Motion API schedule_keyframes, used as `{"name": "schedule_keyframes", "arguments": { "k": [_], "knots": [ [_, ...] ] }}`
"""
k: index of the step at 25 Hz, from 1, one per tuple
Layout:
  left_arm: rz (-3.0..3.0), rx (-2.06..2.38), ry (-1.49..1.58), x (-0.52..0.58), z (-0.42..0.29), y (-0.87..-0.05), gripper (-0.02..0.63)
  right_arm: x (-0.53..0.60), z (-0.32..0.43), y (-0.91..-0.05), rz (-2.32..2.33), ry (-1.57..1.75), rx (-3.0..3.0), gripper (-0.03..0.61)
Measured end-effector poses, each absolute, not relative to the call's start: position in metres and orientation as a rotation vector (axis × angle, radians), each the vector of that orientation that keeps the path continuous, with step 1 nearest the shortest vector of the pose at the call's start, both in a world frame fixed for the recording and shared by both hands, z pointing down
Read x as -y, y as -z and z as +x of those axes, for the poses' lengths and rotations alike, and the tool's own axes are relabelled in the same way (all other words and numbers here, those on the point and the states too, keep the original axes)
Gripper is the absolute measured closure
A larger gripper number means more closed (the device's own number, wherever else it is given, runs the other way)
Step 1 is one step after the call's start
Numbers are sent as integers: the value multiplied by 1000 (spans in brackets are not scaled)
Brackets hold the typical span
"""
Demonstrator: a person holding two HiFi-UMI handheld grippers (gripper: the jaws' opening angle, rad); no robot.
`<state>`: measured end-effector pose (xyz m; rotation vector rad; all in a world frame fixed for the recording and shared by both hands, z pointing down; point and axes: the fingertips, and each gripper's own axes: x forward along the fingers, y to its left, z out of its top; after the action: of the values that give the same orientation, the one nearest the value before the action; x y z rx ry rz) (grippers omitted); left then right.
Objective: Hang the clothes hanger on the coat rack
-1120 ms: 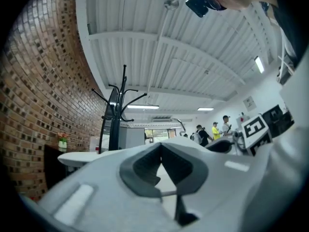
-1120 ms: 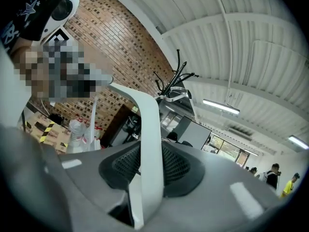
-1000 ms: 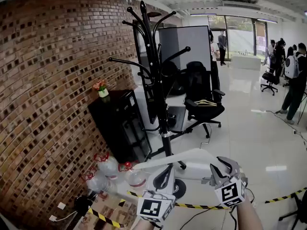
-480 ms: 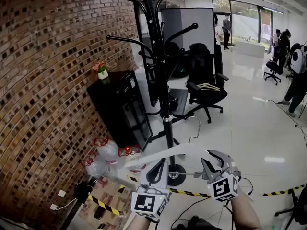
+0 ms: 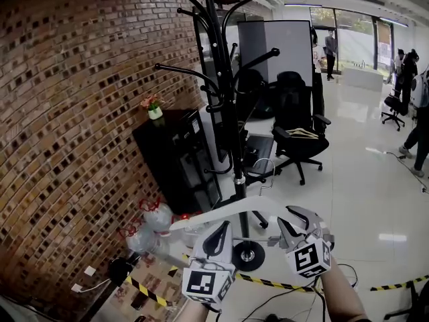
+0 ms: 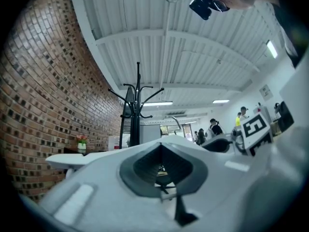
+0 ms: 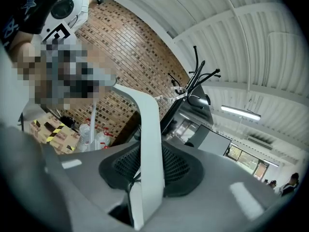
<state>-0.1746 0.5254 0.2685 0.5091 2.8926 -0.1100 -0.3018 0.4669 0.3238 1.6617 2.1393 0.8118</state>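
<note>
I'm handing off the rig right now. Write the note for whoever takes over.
Left gripper: shut on the white hanger, on its left arm.
Right gripper: shut on the hanger's right arm.
The hanger is held low in front of the coat rack, not hung on it.
Done: hanger in both grippers, at the rack.
Left: raise it and hook it onto the rack.

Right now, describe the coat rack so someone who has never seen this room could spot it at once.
Start at the red brick wall on the left, where a black cabinet stands. Just right of that cabinet rises the coat rack, a thin black pole on a round base. Unlike the black office chair behind it, it branches near the top into curved, knob-tipped arms.
</note>
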Motion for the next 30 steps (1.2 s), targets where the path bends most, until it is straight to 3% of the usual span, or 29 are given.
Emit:
{"name": "schedule_keyframes", "arguments": {
  "k": [14,30],
  "knots": [
    [701,-2812,263,-583,-211,-201,609,-590,-354,-203,1652,-805,-1928,457],
    [494,-2843,226,-657,-272,-205,609,-677,-382,-212,1619,-858,-1995,457]
  ]
}}
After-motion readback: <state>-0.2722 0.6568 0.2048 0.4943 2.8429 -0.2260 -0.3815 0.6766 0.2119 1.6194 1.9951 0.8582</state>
